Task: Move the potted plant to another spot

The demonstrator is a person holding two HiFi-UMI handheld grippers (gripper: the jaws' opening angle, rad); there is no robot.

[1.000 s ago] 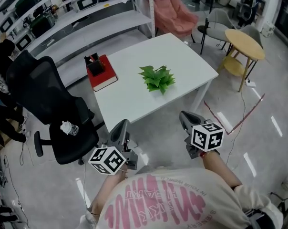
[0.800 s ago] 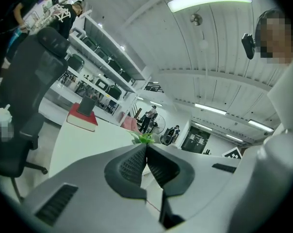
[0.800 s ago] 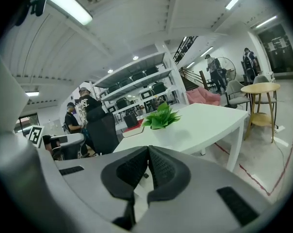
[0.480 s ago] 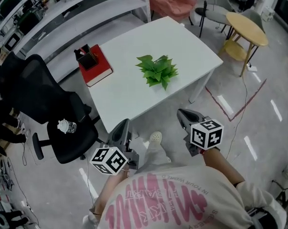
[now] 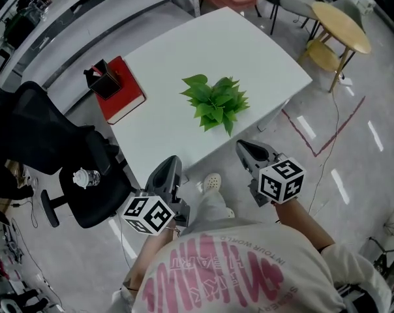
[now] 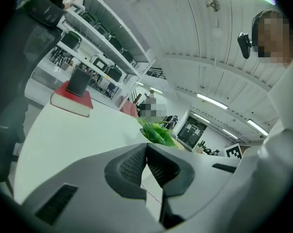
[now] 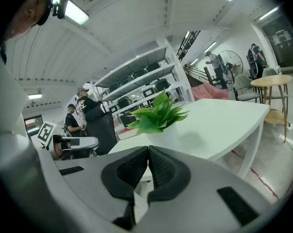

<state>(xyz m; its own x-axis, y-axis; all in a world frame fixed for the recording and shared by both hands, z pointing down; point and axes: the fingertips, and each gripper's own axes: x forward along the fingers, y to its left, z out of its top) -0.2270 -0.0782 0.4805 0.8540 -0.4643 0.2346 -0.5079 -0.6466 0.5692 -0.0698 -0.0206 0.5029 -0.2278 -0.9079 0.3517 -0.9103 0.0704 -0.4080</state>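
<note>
The potted plant [image 5: 216, 103], leafy green in a white pot, stands near the middle of the white table [image 5: 262, 51]. It also shows in the left gripper view [image 6: 157, 133] and the right gripper view [image 7: 157, 114]. My left gripper [image 5: 173, 165] hangs short of the table's near edge, jaws shut with nothing between them [image 6: 146, 147]. My right gripper [image 5: 242, 149] is just off the near edge in front of the plant, shut and empty [image 7: 148, 149]. Neither touches the plant.
A red book [image 5: 122, 96] with a black holder [image 5: 104, 80] on it lies at the table's left end. A black office chair [image 5: 47, 149] with a bottle [image 5: 83, 178] on its seat stands left. A round wooden side table [image 5: 344, 28] is at far right; shelving runs behind.
Both grippers have come forward and lower toward the table's near edge. The table and plant look larger and nearer in the head view.
</note>
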